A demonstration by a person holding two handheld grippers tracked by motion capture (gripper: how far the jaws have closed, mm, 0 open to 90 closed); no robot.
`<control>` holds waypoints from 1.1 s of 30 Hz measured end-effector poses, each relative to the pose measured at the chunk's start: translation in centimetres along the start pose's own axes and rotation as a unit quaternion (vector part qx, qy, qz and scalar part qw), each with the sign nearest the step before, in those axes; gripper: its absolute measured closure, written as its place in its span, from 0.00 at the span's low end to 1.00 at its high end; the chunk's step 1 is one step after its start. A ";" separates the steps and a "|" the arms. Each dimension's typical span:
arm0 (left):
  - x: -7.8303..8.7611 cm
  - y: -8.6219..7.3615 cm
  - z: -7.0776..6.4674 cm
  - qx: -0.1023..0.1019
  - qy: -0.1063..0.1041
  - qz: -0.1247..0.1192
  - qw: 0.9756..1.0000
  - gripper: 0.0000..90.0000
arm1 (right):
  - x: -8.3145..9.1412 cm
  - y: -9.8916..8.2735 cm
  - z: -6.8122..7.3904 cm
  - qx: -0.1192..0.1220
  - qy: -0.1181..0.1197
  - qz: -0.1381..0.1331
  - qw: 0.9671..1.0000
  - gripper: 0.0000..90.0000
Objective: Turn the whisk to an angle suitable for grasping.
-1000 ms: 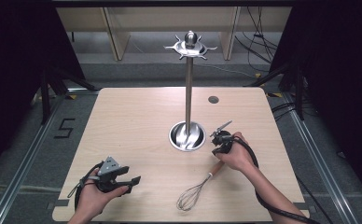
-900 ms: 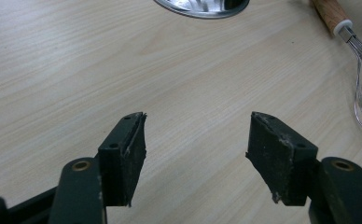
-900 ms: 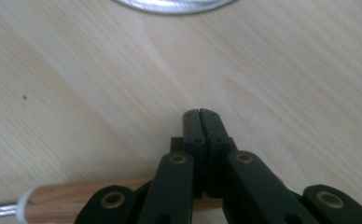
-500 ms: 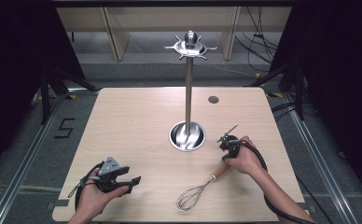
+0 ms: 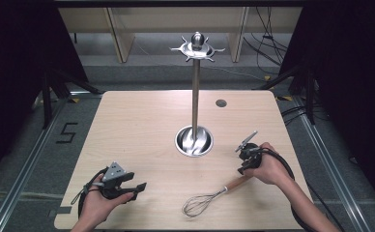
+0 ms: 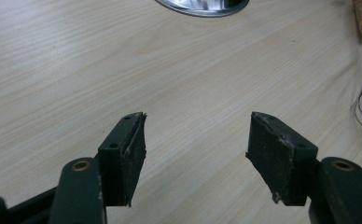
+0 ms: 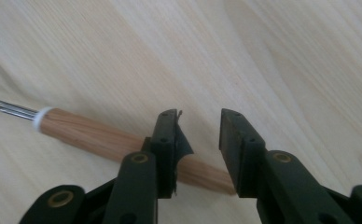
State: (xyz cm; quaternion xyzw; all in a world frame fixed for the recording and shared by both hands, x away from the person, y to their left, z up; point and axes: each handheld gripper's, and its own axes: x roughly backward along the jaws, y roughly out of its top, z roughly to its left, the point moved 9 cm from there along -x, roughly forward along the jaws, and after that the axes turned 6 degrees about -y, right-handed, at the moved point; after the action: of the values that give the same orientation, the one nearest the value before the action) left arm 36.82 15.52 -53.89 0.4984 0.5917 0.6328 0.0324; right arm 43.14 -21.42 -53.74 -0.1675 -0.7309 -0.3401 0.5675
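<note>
Whisk [image 5: 209,198] lying on the table [image 5: 142,125] near its front edge, wooden handle toward the right gripper [image 7: 198,140], whose parted jaws straddle the handle's end without clamping it. Left gripper [image 6: 195,154] wide apart, holding nothing, over bare wood.

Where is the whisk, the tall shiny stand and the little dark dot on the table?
whisk [image 5: 200,204]: high view, on its wire loops.
stand [image 5: 195,87]: high view, on its upright pole.
dark dot [image 5: 221,103]: high view, on its middle.

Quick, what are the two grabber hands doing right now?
Left gripper: open, holding nothing.
Right gripper: open around the wire whisk's wooden handle, not squeezing it.
</note>
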 end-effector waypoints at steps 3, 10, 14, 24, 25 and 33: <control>0.0 0.0 -0.1 0.002 -0.003 -0.004 1.000 0.40 | 2.0 -0.5 1.1 -0.131 0.043 -0.017 0.990 0.74; -0.3 1.0 -1.4 -0.005 -0.013 -0.007 1.000 0.40 | 2.9 -3.8 3.1 -0.218 0.089 -0.001 0.972 0.72; -1.0 2.0 -3.3 -0.020 -0.037 -0.011 0.999 0.40 | 2.7 -6.6 3.9 -0.301 0.084 0.019 0.950 0.69; -1.3 1.2 -2.4 -0.030 -0.028 0.004 0.999 0.40 | 1.7 -6.1 5.6 -0.293 0.113 0.040 0.949 0.91; -1.3 1.1 -2.3 -0.022 -0.029 -0.001 0.999 0.40 | 1.4 -5.7 4.6 -0.296 0.089 0.049 0.950 0.99; -0.7 0.8 -1.8 -0.027 -0.025 0.001 0.999 0.40 | -0.8 -3.7 2.1 -0.328 0.054 0.080 0.940 1.00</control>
State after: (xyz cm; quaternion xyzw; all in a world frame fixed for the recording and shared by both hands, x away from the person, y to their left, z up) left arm 36.42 13.56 -53.28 0.5140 0.5728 0.6357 0.0599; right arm 39.54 -22.44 -55.91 -0.3834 -0.5314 -0.5231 0.5449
